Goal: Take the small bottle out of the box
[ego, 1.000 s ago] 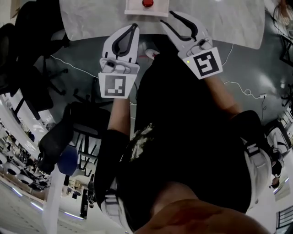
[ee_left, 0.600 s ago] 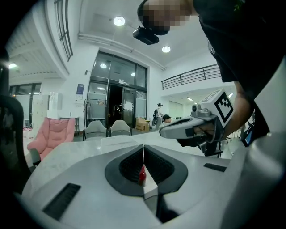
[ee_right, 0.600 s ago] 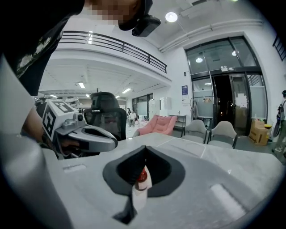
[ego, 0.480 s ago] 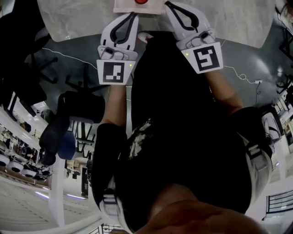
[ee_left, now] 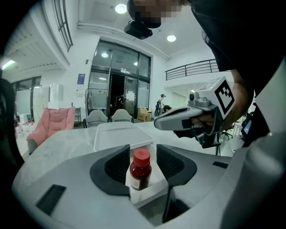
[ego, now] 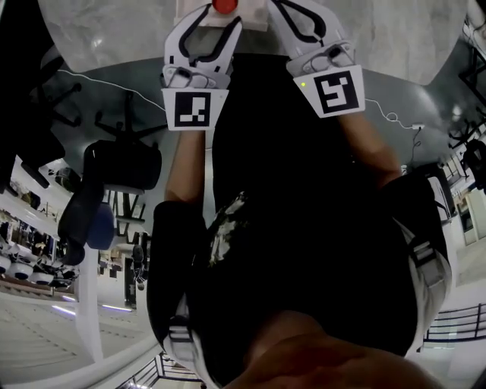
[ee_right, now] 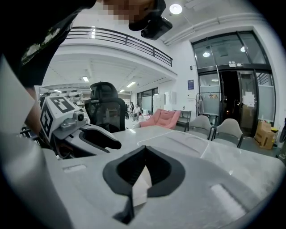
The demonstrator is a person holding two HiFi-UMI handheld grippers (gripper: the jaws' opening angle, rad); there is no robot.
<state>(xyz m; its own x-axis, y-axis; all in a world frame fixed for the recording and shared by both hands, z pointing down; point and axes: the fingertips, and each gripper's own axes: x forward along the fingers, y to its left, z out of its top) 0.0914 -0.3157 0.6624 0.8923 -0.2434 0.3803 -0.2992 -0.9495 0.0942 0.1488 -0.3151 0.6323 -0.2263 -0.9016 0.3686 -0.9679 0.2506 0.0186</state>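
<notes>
A small dark-red bottle (ee_left: 140, 172) with a red cap (ego: 224, 5) stands upright in a small white box (ee_left: 147, 194) at the table's near edge. My left gripper (ee_left: 143, 150) is around it: its jaws are opening, one pad on each side of the bottle, neither touching it. In the head view the left gripper (ego: 220, 17) straddles the cap. My right gripper (ee_right: 144, 152) is shut at the box's right edge (ego: 258, 21), with a white corner of the box (ee_right: 139, 188) between its jaws. The right gripper (ego: 279, 4) reaches the top edge of the head view.
The box sits on a pale marble-patterned table (ego: 395, 30). A flat white tray (ee_left: 117, 134) lies just beyond the box. A black office chair (ego: 114, 167) stands to the left on the floor, where a thin cable (ego: 395, 118) runs. The person's dark torso fills the middle of the head view.
The left jaws, closed in both earlier frames, now stand apart around the bottle. Both grippers have moved forward to the box. The right jaws have come together at the box's edge.
</notes>
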